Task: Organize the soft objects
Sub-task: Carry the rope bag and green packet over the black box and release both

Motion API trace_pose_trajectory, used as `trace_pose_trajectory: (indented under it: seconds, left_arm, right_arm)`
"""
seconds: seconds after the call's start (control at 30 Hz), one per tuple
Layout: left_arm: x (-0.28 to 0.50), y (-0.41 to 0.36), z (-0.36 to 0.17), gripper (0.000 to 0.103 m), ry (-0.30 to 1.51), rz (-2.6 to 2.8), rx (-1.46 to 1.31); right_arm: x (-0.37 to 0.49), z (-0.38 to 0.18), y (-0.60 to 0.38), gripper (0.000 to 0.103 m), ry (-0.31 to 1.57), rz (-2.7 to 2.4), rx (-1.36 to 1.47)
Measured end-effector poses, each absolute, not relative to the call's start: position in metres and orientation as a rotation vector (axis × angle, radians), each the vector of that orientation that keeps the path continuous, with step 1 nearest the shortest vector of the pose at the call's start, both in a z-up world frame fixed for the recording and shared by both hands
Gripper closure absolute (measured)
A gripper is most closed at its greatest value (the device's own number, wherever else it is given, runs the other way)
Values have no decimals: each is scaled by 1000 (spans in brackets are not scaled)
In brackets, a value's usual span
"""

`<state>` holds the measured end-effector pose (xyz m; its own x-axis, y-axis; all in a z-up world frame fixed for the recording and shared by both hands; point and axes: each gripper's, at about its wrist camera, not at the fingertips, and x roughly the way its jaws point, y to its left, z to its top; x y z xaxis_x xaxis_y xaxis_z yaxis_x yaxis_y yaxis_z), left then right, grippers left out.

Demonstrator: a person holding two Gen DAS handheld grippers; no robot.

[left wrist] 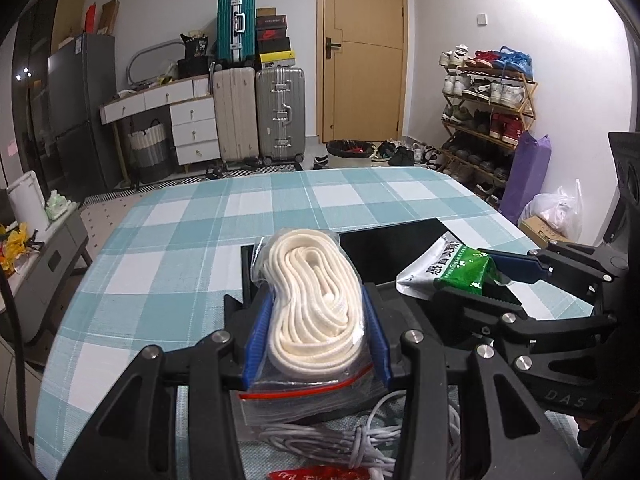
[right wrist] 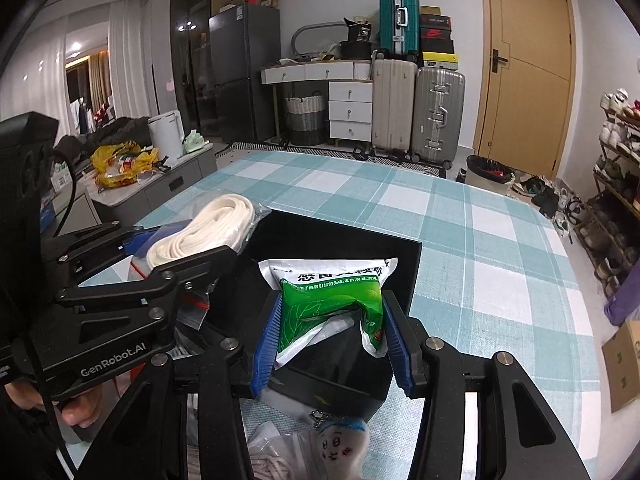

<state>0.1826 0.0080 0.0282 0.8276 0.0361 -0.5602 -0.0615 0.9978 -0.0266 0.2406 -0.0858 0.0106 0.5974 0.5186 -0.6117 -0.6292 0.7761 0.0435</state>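
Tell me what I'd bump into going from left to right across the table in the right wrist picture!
Left gripper shut on the bag of white rope → black box → green and silver packet, held over the box by the right gripper → bare checked tablecloth.

Left gripper (left wrist: 318, 334) clamps a bagged white rope (left wrist: 316, 304) beside the right gripper (left wrist: 496, 286) pinching a green sachet (left wrist: 460, 266)

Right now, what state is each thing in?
Left gripper: jaws shut on the rope bag.
Rope bag: zip-sealed, held above the black box's edge.
Right gripper: jaws shut on the green sachet.
Green sachet: crumpled, held over the black box.
Black box: open.
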Motion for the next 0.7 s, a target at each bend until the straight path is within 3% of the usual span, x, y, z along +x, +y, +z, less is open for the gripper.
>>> trace_pose_trajectory:
  seconds: [0.7]
  left_arm:
    - [188, 3, 18, 57, 639, 25, 8]
  right_arm:
    - [251, 6, -77, 56, 700, 708, -284]
